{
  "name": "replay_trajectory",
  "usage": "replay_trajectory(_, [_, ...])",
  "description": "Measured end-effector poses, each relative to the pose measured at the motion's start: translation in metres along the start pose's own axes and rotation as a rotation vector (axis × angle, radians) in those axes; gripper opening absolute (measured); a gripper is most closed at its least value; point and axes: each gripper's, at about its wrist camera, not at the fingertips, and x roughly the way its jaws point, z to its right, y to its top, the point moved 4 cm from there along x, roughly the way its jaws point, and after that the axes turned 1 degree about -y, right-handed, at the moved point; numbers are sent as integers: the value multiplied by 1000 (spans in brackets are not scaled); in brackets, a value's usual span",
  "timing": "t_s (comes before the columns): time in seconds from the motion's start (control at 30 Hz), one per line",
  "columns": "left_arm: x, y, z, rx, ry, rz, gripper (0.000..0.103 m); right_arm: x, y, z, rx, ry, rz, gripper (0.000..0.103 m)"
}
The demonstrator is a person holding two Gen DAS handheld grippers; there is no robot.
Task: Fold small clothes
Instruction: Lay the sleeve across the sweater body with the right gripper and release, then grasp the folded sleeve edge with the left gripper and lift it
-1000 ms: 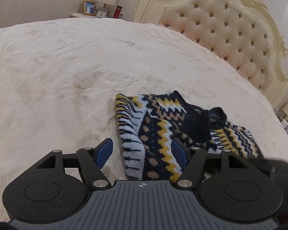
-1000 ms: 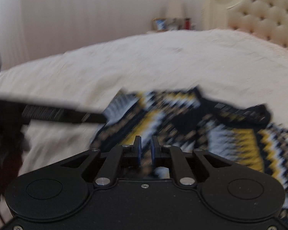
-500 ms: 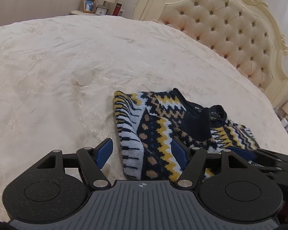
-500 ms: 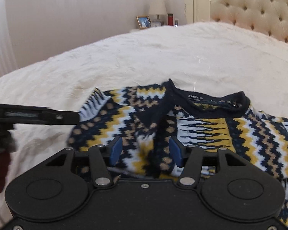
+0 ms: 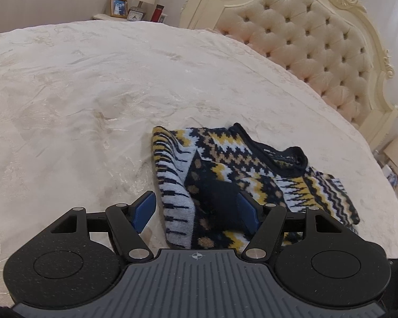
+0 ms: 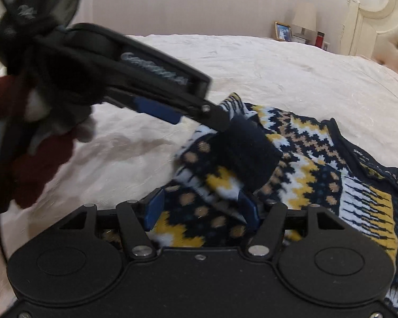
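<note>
Mid-fold, the patterned sweater (image 5: pixel 241 175) lies between the left gripper (image 5: pixel 196 209)'s apart jaws and the right gripper (image 6: pixel 201 209)'s opening jaws, neither clamping it; next probably calls for gripping an edge.

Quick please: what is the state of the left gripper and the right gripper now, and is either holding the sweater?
Left gripper: open, over the sweater, not gripping it.
Right gripper: jaws opening, sweater fabric between them, not pressed.

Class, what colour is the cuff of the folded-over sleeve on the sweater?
Dark navy, plain, unlike the zigzag knit; the cuff shows best in the right wrist view.
</note>
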Motion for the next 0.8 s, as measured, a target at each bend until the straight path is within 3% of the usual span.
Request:
replay_trajectory(0.23, [6,-7,12,34,-34,-15,66,-47,-16,33,206,-61,12,66])
replay_trajectory(0.53, [9,-23,37,166,-18,-14,66,-108,-87,105,584,-186,-15,67])
replay_trajectory(0.8, [21,-17,33,62,-17,-53,66,-123,-121,116,666,-175,-3,67])
